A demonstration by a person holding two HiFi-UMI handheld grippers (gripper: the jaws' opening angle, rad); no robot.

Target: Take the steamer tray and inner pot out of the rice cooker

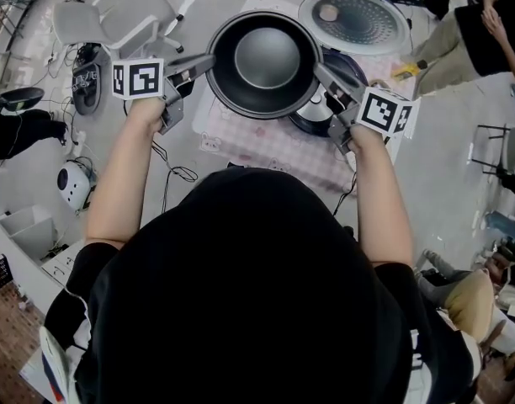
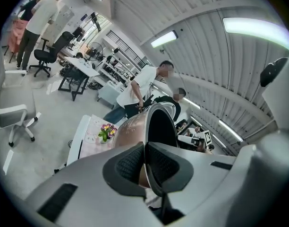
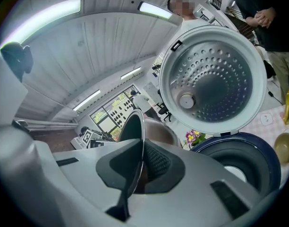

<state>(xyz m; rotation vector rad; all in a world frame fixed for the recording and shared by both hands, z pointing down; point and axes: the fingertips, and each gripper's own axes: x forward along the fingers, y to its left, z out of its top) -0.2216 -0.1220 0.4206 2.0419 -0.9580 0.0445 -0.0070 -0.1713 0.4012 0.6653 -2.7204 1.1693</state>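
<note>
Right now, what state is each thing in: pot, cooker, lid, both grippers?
inner pot: out of the cooker, empty
rice cooker: cavity without its pot
lid: open
left gripper: shut on the inner pot's rim
right gripper: shut on the opposite rim

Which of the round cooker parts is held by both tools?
The dark inner pot, clamped at opposite sides of its rim by the left tool and right tool. The perforated lid stands open and the blue cooker body is untouched.
</note>
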